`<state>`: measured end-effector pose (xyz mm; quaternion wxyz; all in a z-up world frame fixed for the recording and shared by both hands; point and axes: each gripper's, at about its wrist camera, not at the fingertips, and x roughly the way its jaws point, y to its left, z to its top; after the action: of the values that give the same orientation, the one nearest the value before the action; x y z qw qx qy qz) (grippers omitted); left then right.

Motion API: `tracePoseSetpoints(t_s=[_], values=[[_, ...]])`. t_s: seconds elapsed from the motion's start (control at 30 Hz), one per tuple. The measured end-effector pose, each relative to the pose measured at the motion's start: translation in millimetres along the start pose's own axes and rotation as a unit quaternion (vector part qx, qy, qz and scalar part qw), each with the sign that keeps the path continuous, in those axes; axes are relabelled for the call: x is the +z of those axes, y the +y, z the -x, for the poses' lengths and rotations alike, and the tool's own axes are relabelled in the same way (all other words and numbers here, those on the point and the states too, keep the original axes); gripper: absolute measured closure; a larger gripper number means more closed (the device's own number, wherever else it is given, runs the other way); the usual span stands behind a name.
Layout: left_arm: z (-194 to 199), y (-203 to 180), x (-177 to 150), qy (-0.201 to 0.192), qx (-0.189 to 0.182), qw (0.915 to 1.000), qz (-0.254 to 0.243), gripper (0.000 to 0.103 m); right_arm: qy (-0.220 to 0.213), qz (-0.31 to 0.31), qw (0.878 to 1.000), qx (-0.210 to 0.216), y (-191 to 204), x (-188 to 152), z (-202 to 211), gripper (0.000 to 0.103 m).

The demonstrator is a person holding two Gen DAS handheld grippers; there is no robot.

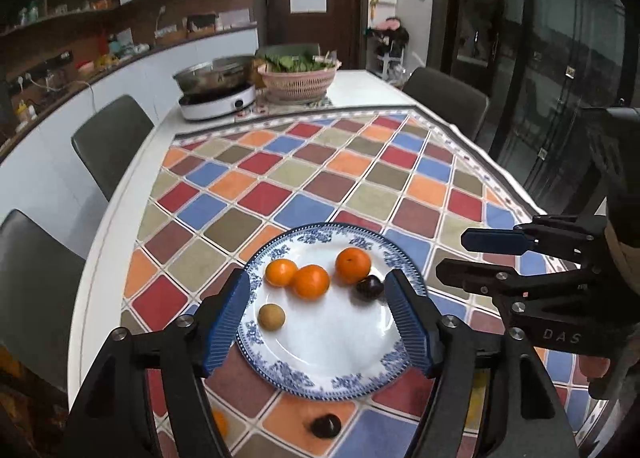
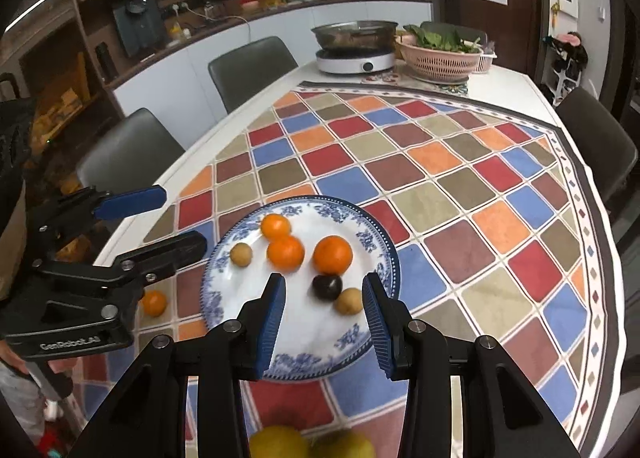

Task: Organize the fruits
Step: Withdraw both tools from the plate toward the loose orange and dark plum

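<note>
Plate (image 2: 224,290) is holding three oranges (image 2: 332,254), one dark plum (image 2: 327,287) and two brown longans (image 2: 349,301). Left gripper (image 1: 318,318) and right gripper (image 2: 324,322) are hovering over it, fingers wide, holding nothing. Remaining, by judgement: orange (image 2: 154,303) at the plate's 9 o'clock, plum (image 1: 326,425) and yellow fruits (image 2: 280,442) at 6 o'clock are waiting on the tablecloth (image 2: 460,186).

we saw a white table (image 2: 508,78) with a checked cloth (image 2: 460,178) on it. on the cloth sat a blue and white plate (image 2: 224,286), one orange (image 2: 154,303) and a dark fruit (image 1: 326,425). farther back stood a cooker (image 2: 354,60) and a pink basket (image 2: 438,60).
</note>
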<state>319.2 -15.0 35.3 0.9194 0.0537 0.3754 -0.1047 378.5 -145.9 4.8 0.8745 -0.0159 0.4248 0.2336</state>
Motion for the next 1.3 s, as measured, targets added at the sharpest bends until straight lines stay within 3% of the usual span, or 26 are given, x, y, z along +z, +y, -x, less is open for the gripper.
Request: tracePoseSetpoints(t_s=[0.17, 0.23, 0.27, 0.6, 1.0, 1.3], values=[[35.3, -12.7, -9.6, -0.044, 0.023, 0.9987, -0.008, 0.029, -0.02, 0.008, 1.0, -0.012, 7.2, -13.2, 29.5, 0.062], [48.3, -16.0, -15.1, -0.055, 0.029, 0.998, -0.008, 0.028, -0.03, 0.01, 0.999, -0.021, 10.9, -19.8, 43.5, 0.054], [53.2, -16.9, -17.7, -0.059, 0.029, 0.9978, -0.007, 0.028, -0.035, 0.01, 0.999, -0.024, 12.8, -23.0, 49.4, 0.05], [96.6, -3.4, -59.7, -0.073, 0.043, 0.9964, 0.006, 0.024, -0.068, 0.022, 0.997, -0.04, 54.0, -53.4, 86.2, 0.045], [133.4, 34.7, -115.3, -0.093, 0.076, 0.9925, 0.021, 0.024, -0.085, 0.037, 0.996, -0.011, 115.1, -79.4, 81.6, 0.045], [111.4, 62.7, -142.4, -0.061, 0.067, 0.9956, 0.024, 0.024, -0.064, 0.033, 0.997, -0.007, 142.2, -94.0, 48.7, 0.045]])
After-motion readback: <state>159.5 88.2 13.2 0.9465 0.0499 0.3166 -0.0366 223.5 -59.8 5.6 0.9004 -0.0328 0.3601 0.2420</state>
